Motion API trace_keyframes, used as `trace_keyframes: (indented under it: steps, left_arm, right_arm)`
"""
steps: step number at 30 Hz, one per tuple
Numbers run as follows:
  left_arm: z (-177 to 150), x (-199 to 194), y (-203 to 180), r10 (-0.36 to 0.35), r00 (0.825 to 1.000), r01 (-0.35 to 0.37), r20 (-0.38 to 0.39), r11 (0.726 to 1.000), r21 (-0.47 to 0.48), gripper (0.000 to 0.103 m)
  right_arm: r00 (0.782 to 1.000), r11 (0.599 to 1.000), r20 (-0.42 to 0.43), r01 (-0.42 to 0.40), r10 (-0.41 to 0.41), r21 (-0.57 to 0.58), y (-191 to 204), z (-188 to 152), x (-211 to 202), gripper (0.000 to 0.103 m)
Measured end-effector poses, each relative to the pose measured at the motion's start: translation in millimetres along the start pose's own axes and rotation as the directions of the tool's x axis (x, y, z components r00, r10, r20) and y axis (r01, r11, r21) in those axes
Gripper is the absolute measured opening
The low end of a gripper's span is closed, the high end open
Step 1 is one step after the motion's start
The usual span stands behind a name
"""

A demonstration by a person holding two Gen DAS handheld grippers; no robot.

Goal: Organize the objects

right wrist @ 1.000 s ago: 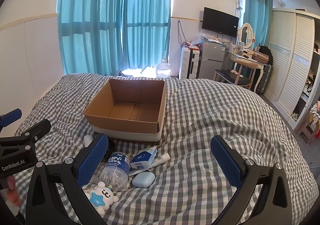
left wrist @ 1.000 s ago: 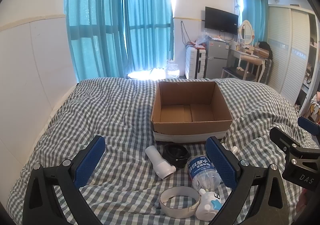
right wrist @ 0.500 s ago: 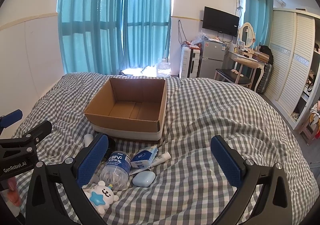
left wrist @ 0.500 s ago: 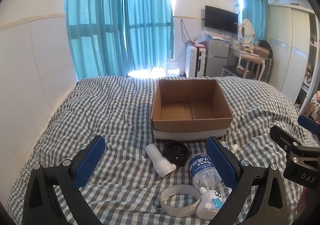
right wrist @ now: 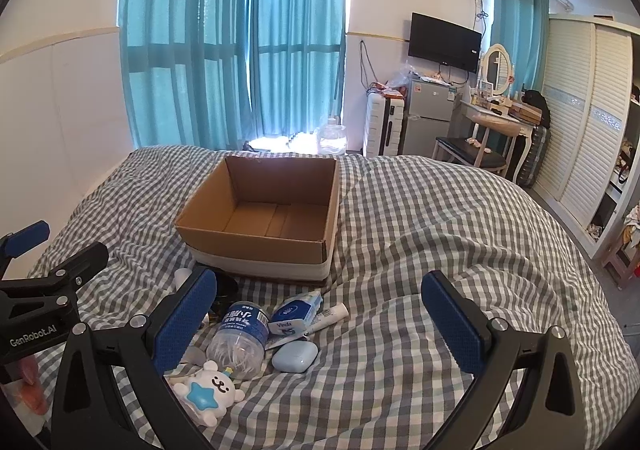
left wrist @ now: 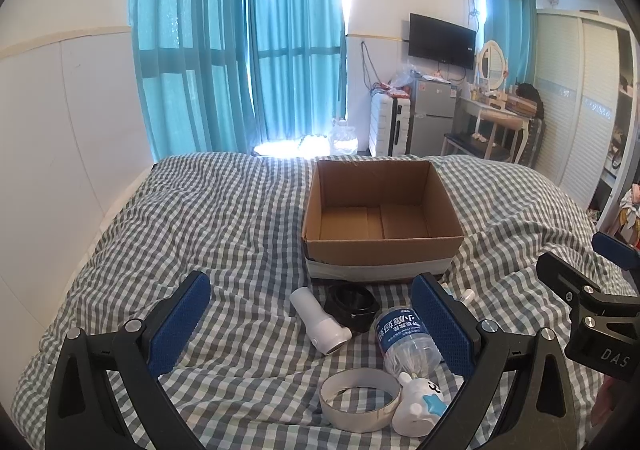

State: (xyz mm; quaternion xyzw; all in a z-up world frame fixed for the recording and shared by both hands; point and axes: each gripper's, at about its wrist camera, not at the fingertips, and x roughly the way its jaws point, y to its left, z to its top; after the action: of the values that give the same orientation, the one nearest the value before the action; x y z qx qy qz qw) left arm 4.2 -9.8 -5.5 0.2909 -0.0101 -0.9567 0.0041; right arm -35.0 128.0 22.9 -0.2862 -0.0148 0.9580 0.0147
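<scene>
- The cardboard box (left wrist: 382, 217) sat open-topped on the checked bedspread (left wrist: 208, 226), past the cluster of loose objects, with nothing visible inside it.
- The left gripper (left wrist: 316, 314) hung low over the bedspread with its blue-padded jaws wide apart, gripping nothing.
- Between those jaws, left to right, lay a white elbow-shaped pipe piece (left wrist: 318, 320), a black round part (left wrist: 352, 306) touching it, and a clear bottle with a blue label (left wrist: 404, 342) on its side.
- Nearer the camera lay a white ring (left wrist: 360, 394), with a white bear toy bearing a blue star (left wrist: 418, 404) just beside it to the right.
- From the right wrist view the same toy (right wrist: 210, 392) lay beside the bottle (right wrist: 240, 342), then a blue and white tissue pack (right wrist: 296, 312), a white tube (right wrist: 324, 320) under it, and a pale blue case (right wrist: 295, 356).
- The right gripper (right wrist: 320, 324) hovered above the bedspread (right wrist: 440, 234) with its jaws spread wide and nothing between the pads.
- The box (right wrist: 266, 221) stood just behind the cluster, well to the left of that gripper's right finger.
</scene>
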Motion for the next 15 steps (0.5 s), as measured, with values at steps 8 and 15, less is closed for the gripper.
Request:
trace_keyframes:
  steps: [8, 15]
  left_arm:
    - [3, -12, 5, -0.001, 1.000, 0.001, 0.011, 1.000, -0.007, 0.103]
    - [0, -13, 13, 0.004, 1.000, -0.004, -0.010, 1.000, -0.020, 0.103]
  right_arm:
    - [1.000, 1.000, 0.024, -0.008, 0.009, -0.012, 7, 4, -13, 0.103]
    - [1.000, 0.999, -0.002, -0.030, 0.030, -0.026, 16, 0, -12, 0.103]
